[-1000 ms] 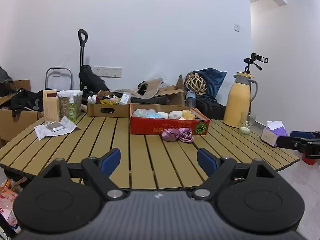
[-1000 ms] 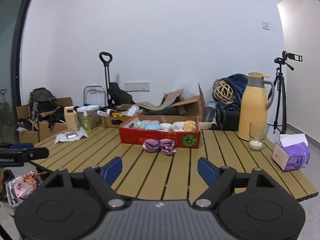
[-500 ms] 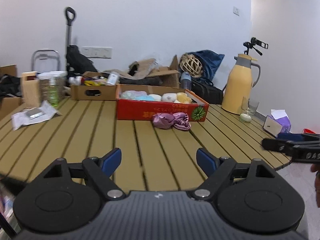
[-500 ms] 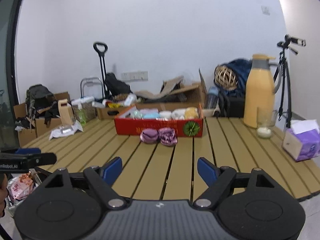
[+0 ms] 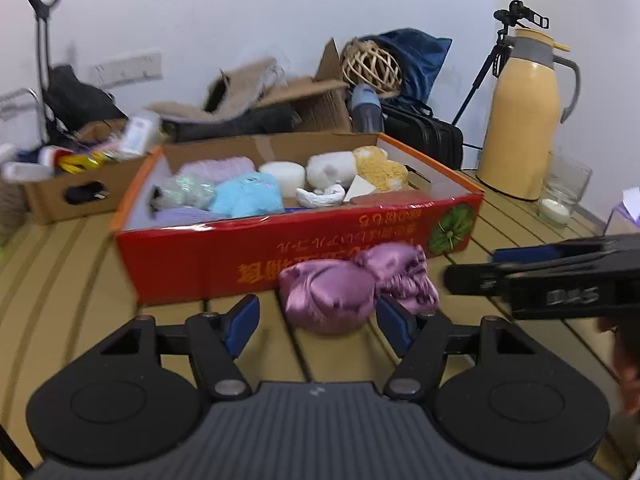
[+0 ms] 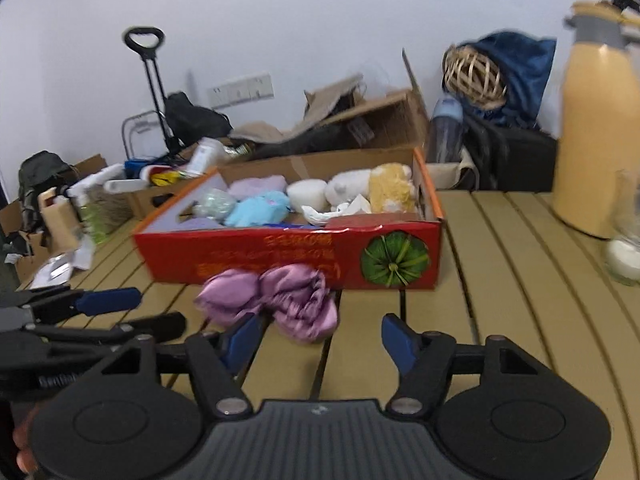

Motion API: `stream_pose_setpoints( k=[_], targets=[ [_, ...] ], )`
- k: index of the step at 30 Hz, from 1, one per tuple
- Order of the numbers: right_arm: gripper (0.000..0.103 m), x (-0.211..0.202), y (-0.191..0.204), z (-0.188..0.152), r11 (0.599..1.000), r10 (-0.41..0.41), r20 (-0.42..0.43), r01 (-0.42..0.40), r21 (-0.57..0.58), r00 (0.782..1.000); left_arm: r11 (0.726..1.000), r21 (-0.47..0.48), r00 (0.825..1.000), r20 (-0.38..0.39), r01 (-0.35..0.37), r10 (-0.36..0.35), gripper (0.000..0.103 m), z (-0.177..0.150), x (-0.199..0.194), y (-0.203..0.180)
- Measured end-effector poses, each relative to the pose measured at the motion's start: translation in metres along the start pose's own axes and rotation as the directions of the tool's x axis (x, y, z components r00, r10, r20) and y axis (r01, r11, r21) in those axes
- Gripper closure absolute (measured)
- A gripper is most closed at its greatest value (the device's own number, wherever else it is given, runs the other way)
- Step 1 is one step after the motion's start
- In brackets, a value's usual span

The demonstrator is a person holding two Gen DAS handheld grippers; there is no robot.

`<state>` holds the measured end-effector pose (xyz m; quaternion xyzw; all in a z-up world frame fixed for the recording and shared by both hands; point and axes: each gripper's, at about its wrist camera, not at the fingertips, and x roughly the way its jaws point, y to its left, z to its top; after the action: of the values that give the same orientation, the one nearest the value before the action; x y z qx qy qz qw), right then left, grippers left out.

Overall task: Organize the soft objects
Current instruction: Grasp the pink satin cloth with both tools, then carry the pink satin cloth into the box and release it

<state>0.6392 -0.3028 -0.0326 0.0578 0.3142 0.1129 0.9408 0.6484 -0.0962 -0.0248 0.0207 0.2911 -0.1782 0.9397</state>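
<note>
Two crumpled purple satin pieces (image 5: 352, 286) lie side by side on the slatted wooden table (image 5: 60, 280), against the front of a red cardboard box (image 5: 296, 240). The box holds several soft items: blue, lilac, white and yellow plush. My left gripper (image 5: 318, 320) is open, its blue pads either side of the left purple piece, just short of it. My right gripper (image 6: 320, 338) is open, just in front of the right purple piece (image 6: 298, 304). Each gripper shows in the other's view, the right one (image 5: 540, 276) and the left one (image 6: 92, 312).
A yellow thermos (image 5: 524, 120) and a glass with a candle (image 5: 560, 200) stand at the right of the table. A brown box of bottles (image 5: 76, 184) sits left of the red box. Bags, a wicker ball (image 5: 370, 66) and a trolley stand behind.
Both grippers have moved forward across the table, from its near edge up to the purple satin pieces and the red box. Both have stayed open.
</note>
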Motion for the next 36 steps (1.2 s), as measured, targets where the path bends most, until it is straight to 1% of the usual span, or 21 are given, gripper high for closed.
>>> stream_pose_setpoints(
  k=[1, 3, 4, 5, 6, 7, 8, 9, 11, 13, 17, 20, 22, 23, 25, 27, 30, 36],
  targets=[
    [0.04, 0.016, -0.002, 0.005, 1.0, 0.002, -0.008, -0.002, 0.005, 1.0, 1.0, -0.014, 1.0, -0.011, 0.018, -0.018, 0.039, 0.004, 0.01, 0.003],
    [0.046, 0.045, -0.007, 0.012, 1.0, -0.004, -0.034, 0.005, 0.019, 0.999, 0.998, -0.034, 0.998, -0.042, 0.054, -0.055, 0.055, 0.009, 0.03, 0.01],
    [0.053, 0.056, -0.009, 0.013, 1.0, -0.004, -0.048, 0.005, 0.024, 0.999, 0.996, -0.045, 0.995, -0.054, 0.08, -0.083, 0.063, 0.009, 0.036, 0.013],
    [0.063, 0.066, -0.01, 0.013, 1.0, 0.005, -0.061, -0.003, 0.025, 0.998, 0.993, -0.064, 0.993, -0.049, 0.1, -0.103, 0.066, 0.007, 0.038, 0.016],
    [0.067, 0.073, -0.01, 0.012, 1.0, 0.015, -0.07, -0.013, 0.025, 0.997, 0.991, -0.071, 0.992, -0.042, 0.112, -0.115, 0.069, 0.007, 0.038, 0.018],
    [0.078, 0.078, -0.01, 0.009, 0.999, 0.026, -0.076, -0.024, 0.028, 0.997, 0.989, -0.074, 0.991, -0.035, 0.13, -0.133, 0.073, 0.005, 0.038, 0.019],
    [0.086, 0.078, -0.008, 0.006, 0.999, 0.034, -0.07, -0.032, 0.021, 0.997, 0.987, -0.085, 0.99, -0.03, 0.138, -0.141, 0.074, 0.003, 0.037, 0.021],
    [0.091, 0.08, -0.006, 0.005, 0.999, 0.037, -0.071, -0.037, -0.003, 0.997, 0.984, -0.097, 0.988, -0.028, 0.146, -0.149, 0.075, 0.002, 0.038, 0.023],
    [0.093, 0.08, 0.001, 0.004, 0.999, 0.026, -0.07, -0.029, -0.036, 0.997, 0.98, -0.117, 0.986, -0.029, 0.162, -0.166, 0.078, 0.001, 0.038, 0.026],
    [0.094, 0.081, 0.002, 0.001, 0.999, 0.025, -0.061, -0.028, -0.043, 0.998, 0.976, -0.134, 0.983, -0.033, 0.173, -0.178, 0.08, 0.002, 0.038, 0.028],
    [0.096, 0.079, -0.002, 0.003, 0.999, 0.044, -0.06, -0.045, -0.005, 0.997, 0.976, -0.13, 0.983, -0.035, 0.175, -0.181, 0.085, 0.003, 0.034, 0.026],
    [0.097, 0.07, 0.0, 0.004, 0.999, 0.05, -0.053, -0.05, 0.0, 0.997, 0.978, -0.127, 0.985, -0.029, 0.163, -0.168, 0.087, 0.004, 0.018, 0.021],
    [0.097, 0.055, 0.006, 0.005, 0.998, 0.055, -0.037, -0.056, -0.013, 0.998, 0.98, -0.118, 0.987, -0.011, 0.16, -0.162, 0.088, 0.004, -0.005, 0.015],
    [0.097, 0.044, 0.009, 0.005, 0.998, 0.055, -0.024, -0.055, -0.021, 0.998, 0.982, -0.107, 0.988, 0.007, 0.154, -0.154, 0.088, 0.003, -0.023, 0.01],
    [0.097, 0.012, 0.019, 0.003, 0.997, 0.069, 0.014, -0.068, -0.041, 0.998, 0.982, -0.102, 0.987, 0.046, 0.156, -0.152, 0.088, -0.001, -0.057, 0.0],
    [0.097, -0.023, 0.029, -0.002, 0.995, 0.085, 0.056, -0.082, -0.057, 0.995, 0.979, -0.108, 0.983, 0.09, 0.172, -0.163, 0.088, -0.008, -0.098, -0.008],
    [0.097, -0.083, 0.044, -0.021, 0.993, 0.106, 0.117, -0.098, -0.072, 0.987, 0.977, -0.11, 0.978, 0.117, 0.185, -0.172, 0.088, -0.027, -0.151, -0.022],
    [0.097, -0.181, 0.069, -0.066, 0.987, 0.15, 0.167, -0.139, -0.074, 0.975, 0.965, -0.147, 0.966, 0.172, 0.219, -0.193, 0.088, -0.063, -0.239, -0.041]
  ],
)
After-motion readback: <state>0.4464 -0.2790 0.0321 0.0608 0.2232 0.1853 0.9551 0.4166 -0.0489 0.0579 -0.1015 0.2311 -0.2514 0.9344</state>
